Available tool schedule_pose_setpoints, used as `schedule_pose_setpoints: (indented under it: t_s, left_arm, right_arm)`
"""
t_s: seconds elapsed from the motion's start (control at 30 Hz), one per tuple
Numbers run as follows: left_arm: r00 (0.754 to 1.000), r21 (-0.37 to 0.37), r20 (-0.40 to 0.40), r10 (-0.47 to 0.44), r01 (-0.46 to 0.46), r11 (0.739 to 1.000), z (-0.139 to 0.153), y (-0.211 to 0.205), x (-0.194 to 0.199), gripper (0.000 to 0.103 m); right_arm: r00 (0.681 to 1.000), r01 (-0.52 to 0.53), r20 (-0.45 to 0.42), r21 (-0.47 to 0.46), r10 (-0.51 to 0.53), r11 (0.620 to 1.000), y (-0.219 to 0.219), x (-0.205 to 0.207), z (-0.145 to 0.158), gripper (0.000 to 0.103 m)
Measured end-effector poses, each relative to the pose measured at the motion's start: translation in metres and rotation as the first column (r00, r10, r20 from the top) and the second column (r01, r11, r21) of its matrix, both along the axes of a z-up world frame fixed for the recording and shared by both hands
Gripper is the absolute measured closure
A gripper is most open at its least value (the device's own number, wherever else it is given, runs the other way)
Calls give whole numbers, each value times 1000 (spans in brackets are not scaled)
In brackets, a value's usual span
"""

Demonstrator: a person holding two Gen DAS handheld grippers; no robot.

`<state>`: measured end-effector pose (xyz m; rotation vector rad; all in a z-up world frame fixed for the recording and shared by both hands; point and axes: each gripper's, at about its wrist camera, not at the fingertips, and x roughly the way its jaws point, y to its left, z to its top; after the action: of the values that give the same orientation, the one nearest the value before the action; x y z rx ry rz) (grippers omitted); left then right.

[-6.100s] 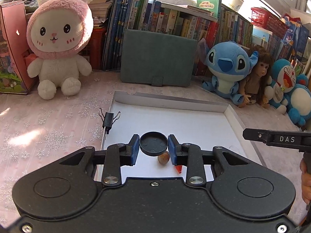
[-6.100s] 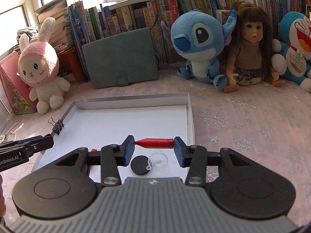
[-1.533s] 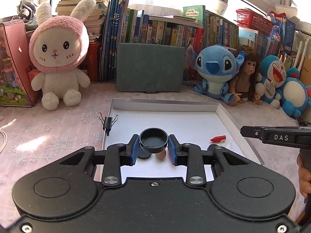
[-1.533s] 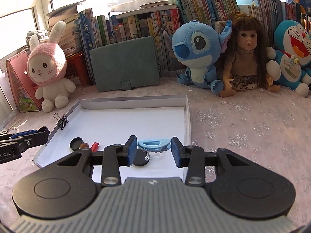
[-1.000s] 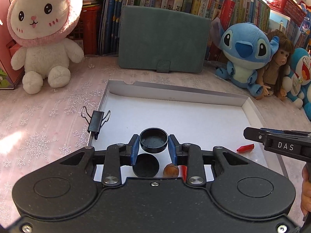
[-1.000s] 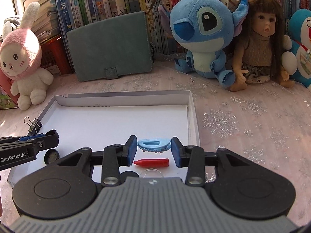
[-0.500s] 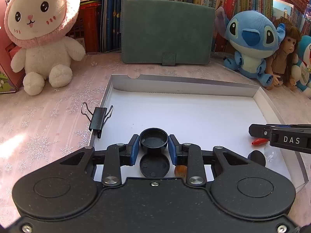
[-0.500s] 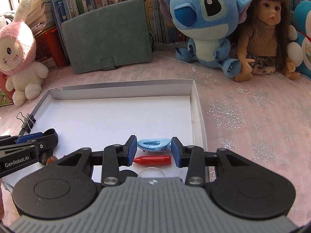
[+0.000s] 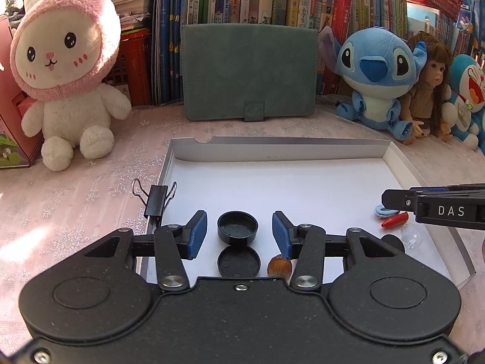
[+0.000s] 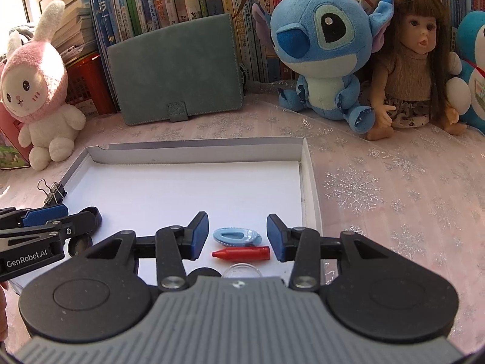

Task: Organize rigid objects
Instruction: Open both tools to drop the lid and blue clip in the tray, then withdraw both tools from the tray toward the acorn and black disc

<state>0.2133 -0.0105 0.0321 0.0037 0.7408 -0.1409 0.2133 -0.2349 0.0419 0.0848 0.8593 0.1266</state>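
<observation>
Looks like this sorting job is pretty far along, at least judging by what's already sitting in the white box lid [image 9: 403, 163]

Starting on the left: the left gripper [image 9: 239, 233] has its jaws opening, and the little black cup-shaped cap [image 9: 238, 227] sits on the tray floor right between the blue pads with a clear gap on both sides, so it's not gripped by anything. Just nearer the gripper body than that cap lies a flat black lid [image 9: 239, 261], the two touching or almost. Tucked under the right finger is a small brown nut-looking thing [image 9: 279, 268]. A black binder clip [image 9: 156, 201] is clamped on the tray's edge, off beyond the left finger.

Over on the right: the right gripper [image 10: 238, 233] is opening too, with the light blue clip [image 10: 236, 236] lying free between its fingers, pads not touching it. A red crayon-like piece [image 10: 241, 254] lies just on the near side of it, and a clear dome [image 10: 242, 271] and another black disc [image 10: 201, 272] peek out at the gripper's body.

So two neat little clusters in the tray, one per side. I can't spot anything rigid left out on the snowflake tablecloth [image 10: 394, 197], so my guess is little or nothing is left, though the grippers block a good chunk of the view
</observation>
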Motion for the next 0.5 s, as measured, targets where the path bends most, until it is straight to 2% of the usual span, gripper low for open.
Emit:
schedule_pose_setpoints:
  t_s: [0.13, 0.3, 0.5]
  left_arm:
    - [999, -6, 33, -31, 32, 999, 10, 2, -18, 46]
    - [996, -42, 66, -62, 65, 997, 18, 7, -46, 39]
    - [990, -56, 89, -108, 114, 992, 23, 11, -84, 35]
  right_arm:
    - [999, -18, 41, 15, 17, 1000, -5, -16, 10, 38]
    - [993, -71, 92, 4, 70, 998, -6, -41, 21, 28]
    - [974, -150, 169, -40, 154, 988, 0, -79, 33, 20]
